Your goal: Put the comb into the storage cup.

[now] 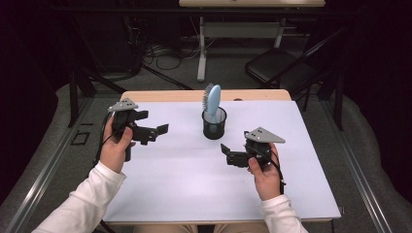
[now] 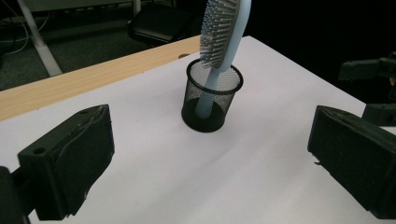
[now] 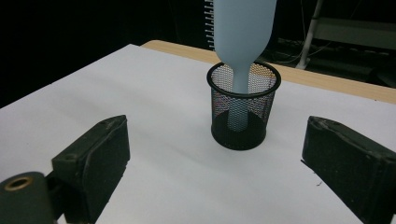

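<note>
A light blue hairbrush (image 1: 212,100) stands handle-down in a black mesh cup (image 1: 214,124) near the middle of the white table top (image 1: 194,184). The brush (image 2: 224,32) leans in the cup (image 2: 212,100), bristles facing left in the left gripper view; its smooth back (image 3: 243,32) faces the right gripper view above the cup (image 3: 243,109). My left gripper (image 1: 163,130) hovers open to the left of the cup. My right gripper (image 1: 225,150) is open, in front and right of it. Both hold nothing.
A bare wooden strip (image 1: 160,95) runs along the table's far edge. Beyond it stand a desk frame (image 1: 201,48) and a black chair (image 1: 279,65) on the floor, with cables (image 1: 165,56). The other gripper (image 2: 373,74) shows at right in the left gripper view.
</note>
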{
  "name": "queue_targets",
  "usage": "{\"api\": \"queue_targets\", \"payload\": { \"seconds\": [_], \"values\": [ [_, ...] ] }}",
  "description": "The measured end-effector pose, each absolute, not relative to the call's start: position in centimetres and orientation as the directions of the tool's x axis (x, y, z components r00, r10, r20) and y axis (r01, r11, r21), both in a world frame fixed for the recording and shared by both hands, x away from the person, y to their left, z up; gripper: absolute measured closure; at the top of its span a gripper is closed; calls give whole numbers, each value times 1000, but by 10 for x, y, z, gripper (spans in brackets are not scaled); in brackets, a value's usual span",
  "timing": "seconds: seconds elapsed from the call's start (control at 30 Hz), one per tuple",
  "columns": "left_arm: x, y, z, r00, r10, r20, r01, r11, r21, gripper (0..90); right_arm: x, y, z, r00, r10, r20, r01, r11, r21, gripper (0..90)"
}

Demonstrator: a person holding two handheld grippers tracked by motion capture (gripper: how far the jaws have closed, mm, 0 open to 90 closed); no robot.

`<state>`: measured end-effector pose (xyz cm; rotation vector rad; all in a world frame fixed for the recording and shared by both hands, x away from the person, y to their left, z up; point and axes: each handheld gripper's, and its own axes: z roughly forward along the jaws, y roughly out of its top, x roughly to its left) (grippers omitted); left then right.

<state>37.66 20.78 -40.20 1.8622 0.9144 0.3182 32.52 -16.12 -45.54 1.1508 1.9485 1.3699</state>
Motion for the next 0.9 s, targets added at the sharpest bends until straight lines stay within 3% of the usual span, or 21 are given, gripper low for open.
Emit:
{"api": "queue_targets", "payload": {
  "seconds": [0.37,0.9],
  "values": [
    [364,236,-418,656,725,-208,466,-173,867,7,321,-165,-453,-515,855,58,355,152,922,70],
    [344,263,-457,622,744,-244,483,-118,868,7,311,-205,-465,-430,901,61,385,122,915,70]
  ]
}}
